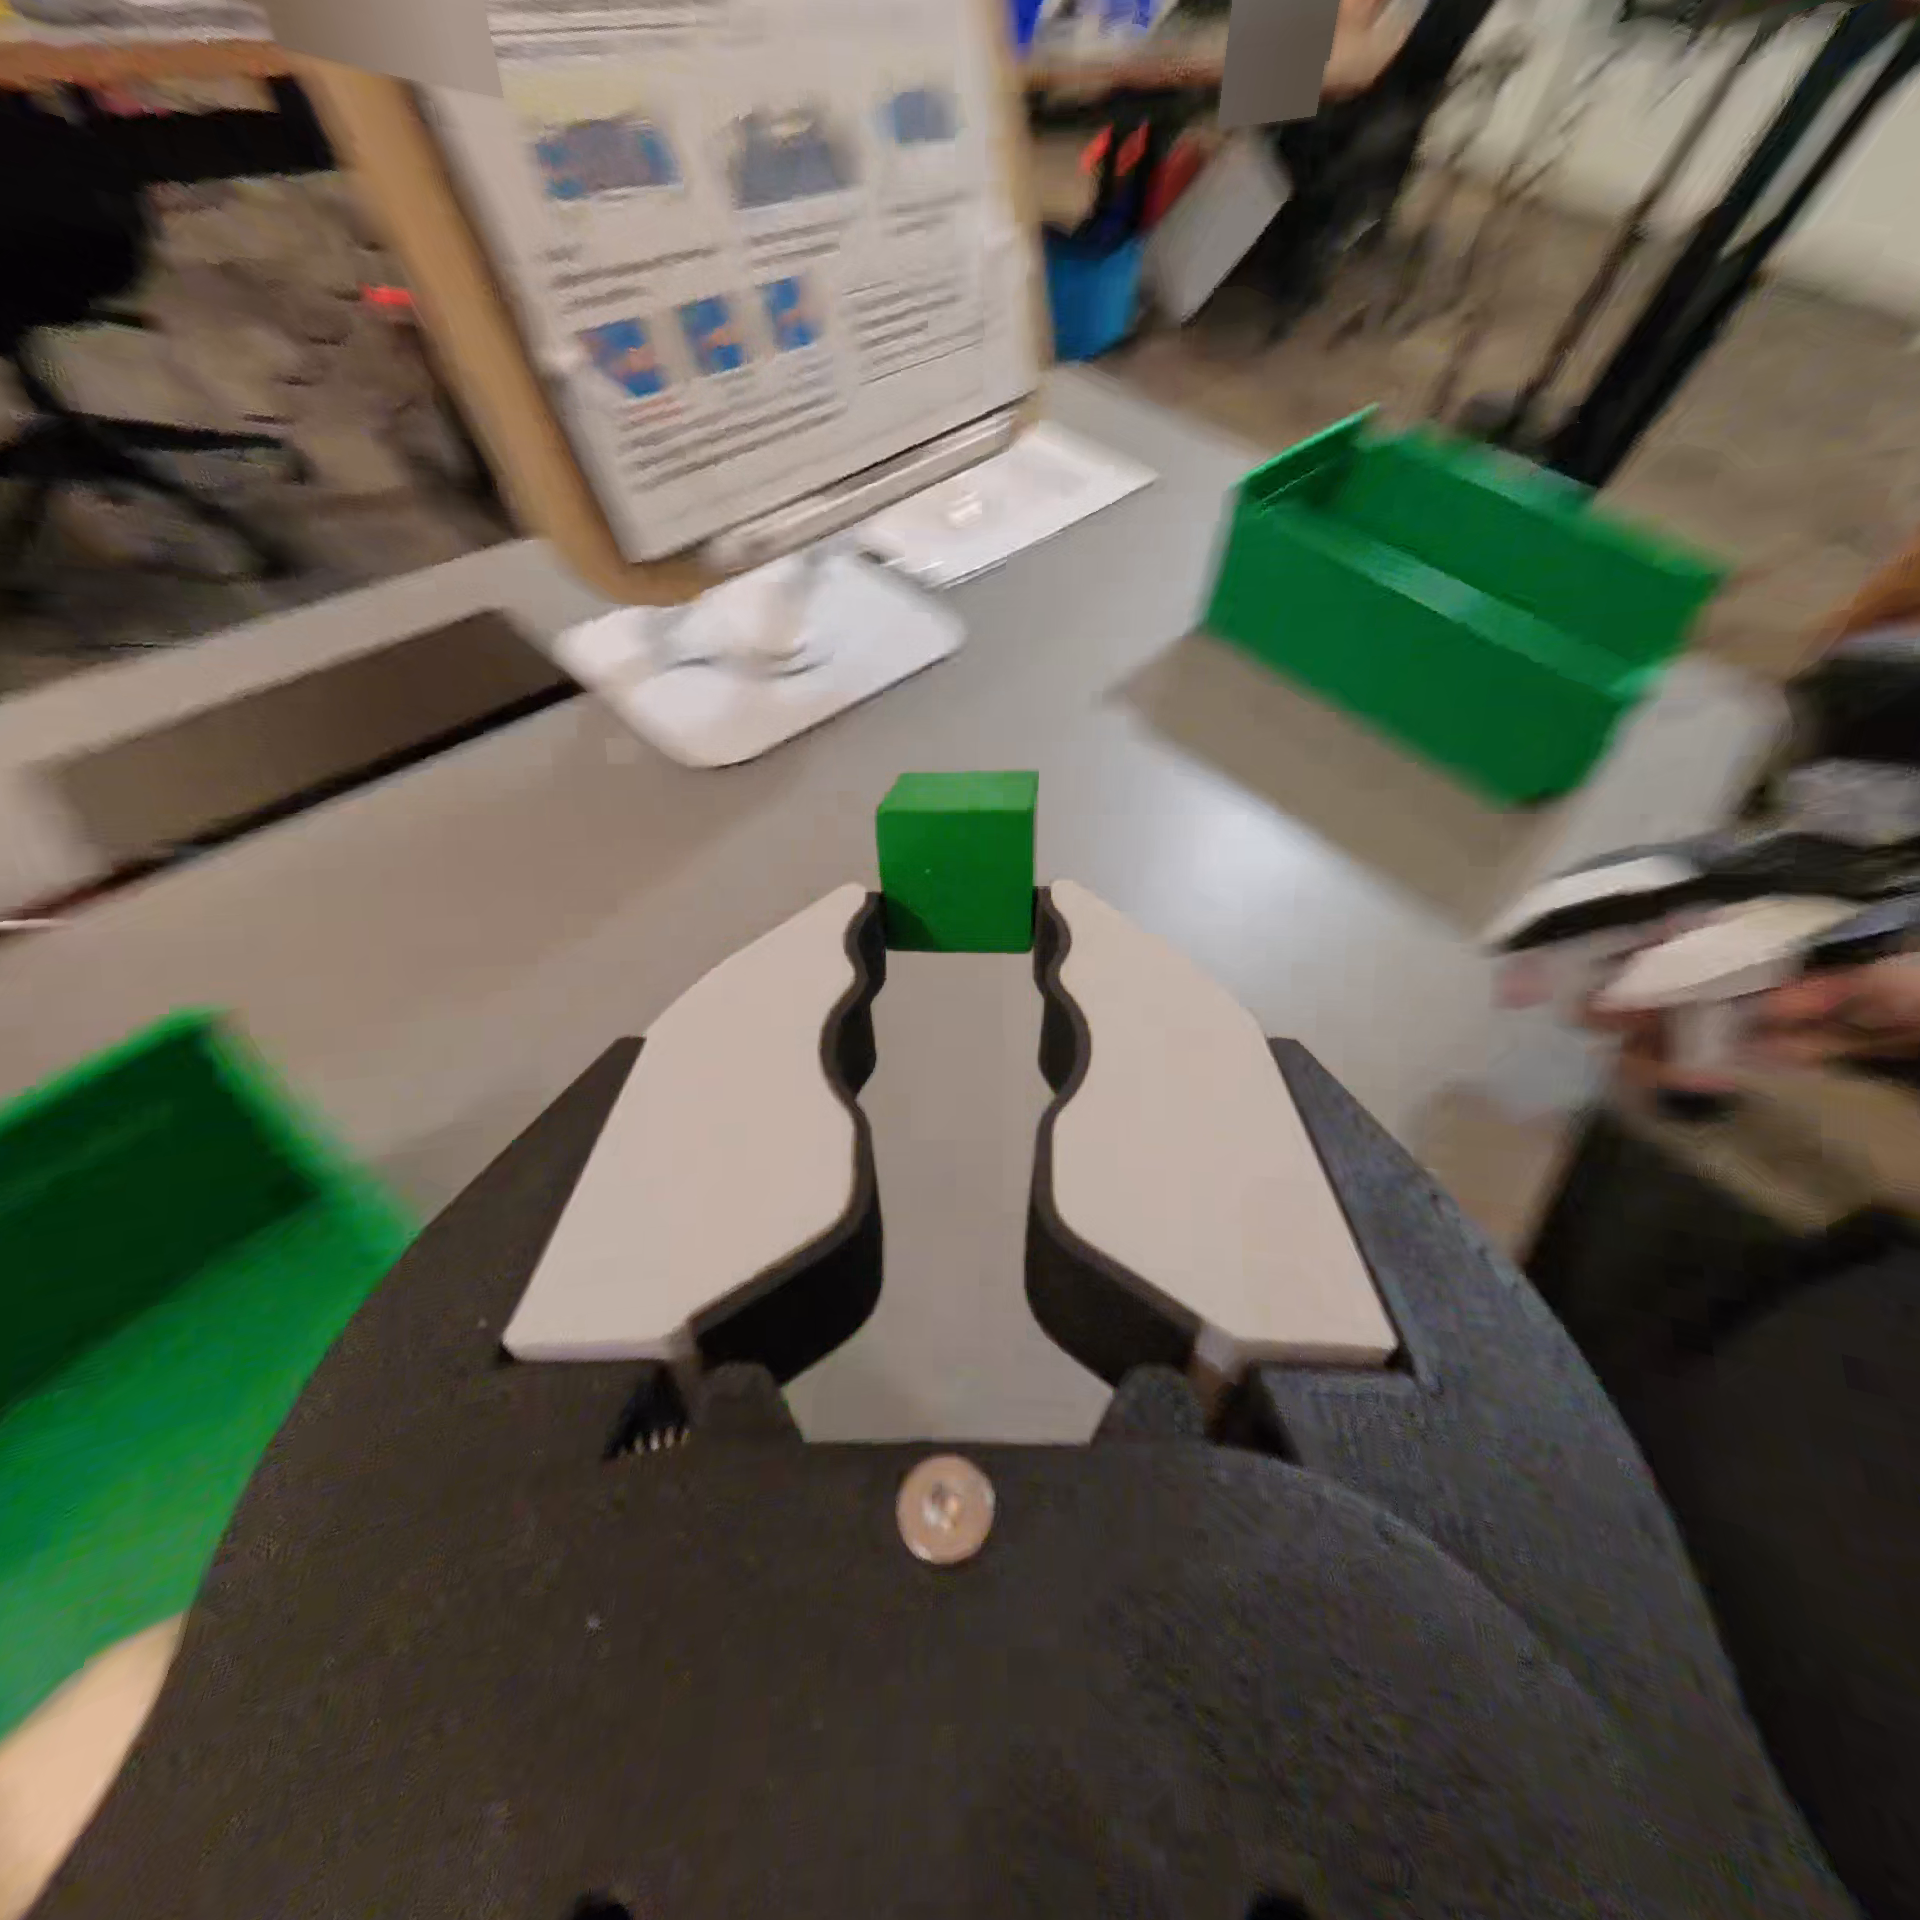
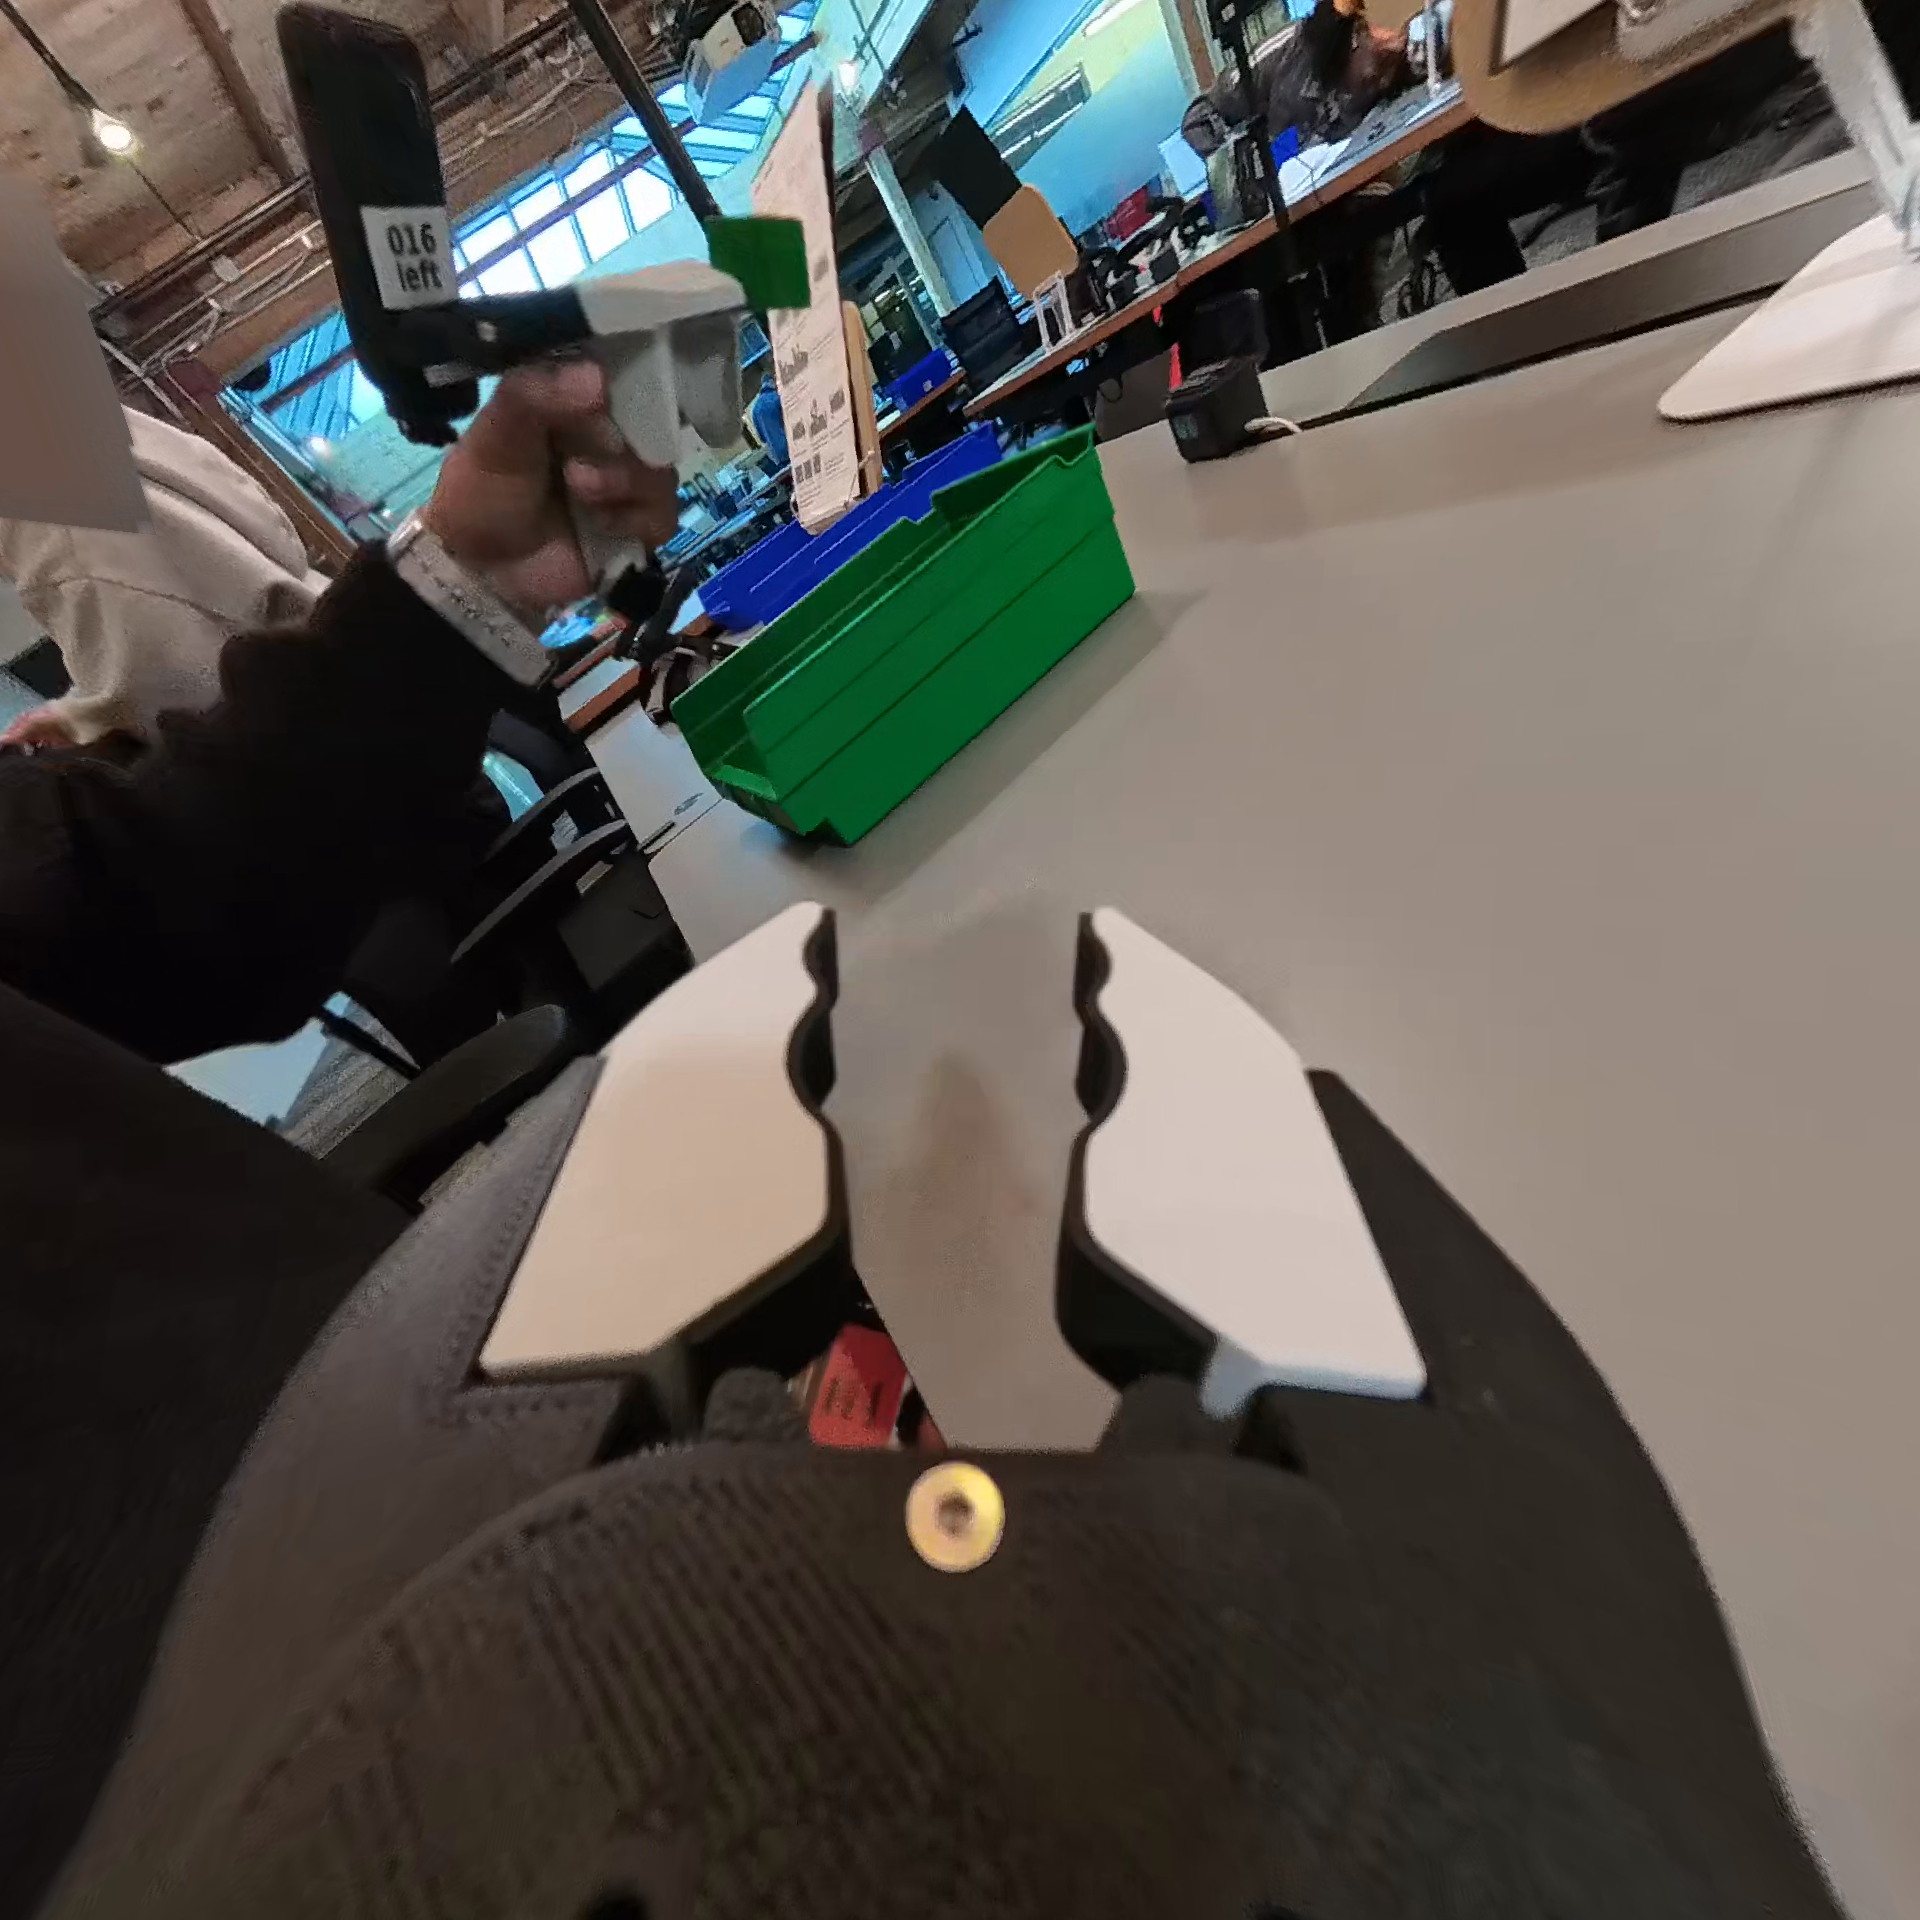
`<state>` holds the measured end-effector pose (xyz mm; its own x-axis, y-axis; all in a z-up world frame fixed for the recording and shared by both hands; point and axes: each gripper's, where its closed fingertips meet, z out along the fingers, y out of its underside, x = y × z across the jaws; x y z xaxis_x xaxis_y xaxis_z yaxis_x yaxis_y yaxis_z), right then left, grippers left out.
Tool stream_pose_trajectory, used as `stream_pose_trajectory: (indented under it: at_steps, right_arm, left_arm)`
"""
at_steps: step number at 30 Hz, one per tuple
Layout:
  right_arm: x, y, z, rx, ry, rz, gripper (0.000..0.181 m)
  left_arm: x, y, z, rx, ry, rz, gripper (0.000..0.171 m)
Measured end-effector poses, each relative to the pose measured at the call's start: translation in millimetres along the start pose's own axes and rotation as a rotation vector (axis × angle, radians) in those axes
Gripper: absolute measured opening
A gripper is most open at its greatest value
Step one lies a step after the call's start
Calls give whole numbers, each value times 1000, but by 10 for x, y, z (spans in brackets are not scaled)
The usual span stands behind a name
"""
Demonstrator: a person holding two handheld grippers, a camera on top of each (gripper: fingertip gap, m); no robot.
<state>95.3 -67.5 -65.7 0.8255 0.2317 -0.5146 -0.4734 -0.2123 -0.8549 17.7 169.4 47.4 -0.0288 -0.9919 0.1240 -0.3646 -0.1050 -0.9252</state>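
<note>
Green solid cube (image 1: pixel 957 860) pinched only at left tongs (image 1: pixel 957 920) tips, could slip; right tongs (image 2: pixel 954 940) gape empty above grey counter (image 2: pixel 1455 831).

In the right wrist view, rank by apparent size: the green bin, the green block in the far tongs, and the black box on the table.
1. green bin, clearly largest.
2. black box and green block look about alike; they sit at different distances from the camera, so I won't rank them.
</note>
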Motion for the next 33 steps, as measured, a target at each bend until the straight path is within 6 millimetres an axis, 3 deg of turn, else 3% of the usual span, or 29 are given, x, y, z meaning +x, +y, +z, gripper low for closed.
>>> stream_pose_trajectory:
  at_steps: [3,6,9,13,16,22,27,33]
  right_arm:
    - [-130,-34,77,-40,-50,-55,53]
    - [-234,-50,27,-37,-102,-76,52]
    - [-248,-38,-100,-13,-132,-30,42]
    - [-180,-54,-161,27,-148,85,38]
    - [-178,-70,-27,17,-193,141,41]
    - [-202,44,177,-41,-250,227,37]
    - [-232,160,146,-80,-265,205,36]
    - [-104,264,130,-108,-232,254,35]
  left_arm:
    - [785,57,300,88,250,-207,29]
    - [1373,282,577,122,432,-343,28]
    - [1709,518,756,150,512,-378,28]
    - [1981,848,899,112,569,-410,28]
    - [2088,998,975,73,614,-418,28]
    - [2047,1151,1016,40,628,-467,28]
    - [2078,1164,994,35,666,-473,28]
    - [2101,1304,1065,-11,667,-485,28]
